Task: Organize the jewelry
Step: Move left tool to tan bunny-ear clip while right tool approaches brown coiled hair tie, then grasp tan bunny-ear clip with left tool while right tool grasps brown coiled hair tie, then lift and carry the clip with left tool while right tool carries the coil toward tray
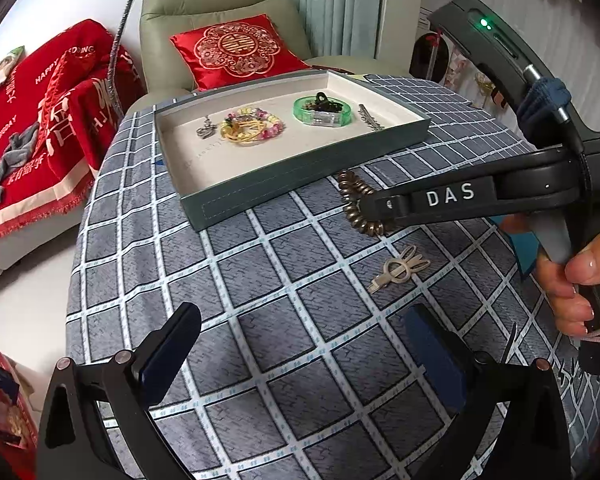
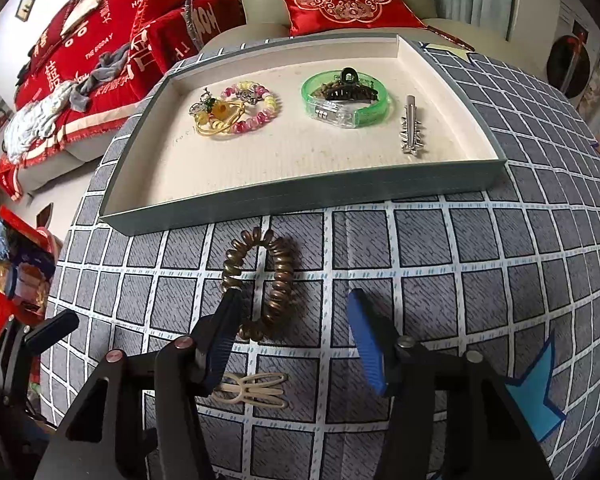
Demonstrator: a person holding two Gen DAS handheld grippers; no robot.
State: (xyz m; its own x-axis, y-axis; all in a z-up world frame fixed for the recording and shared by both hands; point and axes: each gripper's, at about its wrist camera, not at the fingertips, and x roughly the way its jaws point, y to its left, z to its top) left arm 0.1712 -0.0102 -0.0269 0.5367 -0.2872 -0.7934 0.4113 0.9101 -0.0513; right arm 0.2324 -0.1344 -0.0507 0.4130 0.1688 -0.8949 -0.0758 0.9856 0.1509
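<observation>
A grey tray (image 2: 300,196) (image 1: 300,168) with a cream floor holds a pink-and-yellow bead bracelet (image 2: 252,110) (image 1: 256,124), a green bangle (image 2: 344,98) (image 1: 322,110) with a dark claw clip inside it, and a silver hair clip (image 2: 410,126) (image 1: 370,118). A brown spiral hair tie (image 2: 268,284) (image 1: 356,204) lies on the checked cloth before the tray. A beige hair clip (image 2: 256,394) (image 1: 398,270) lies nearer. My right gripper (image 2: 294,298) (image 1: 376,206) is open and low around the spiral tie. My left gripper (image 1: 300,320) is open and empty above the cloth.
The table has a grey checked cloth (image 1: 260,300). A blue star-shaped paper (image 2: 536,392) lies at the right. Beyond the table stand an armchair with a red cushion (image 1: 236,48) and a sofa with red throws (image 1: 40,120).
</observation>
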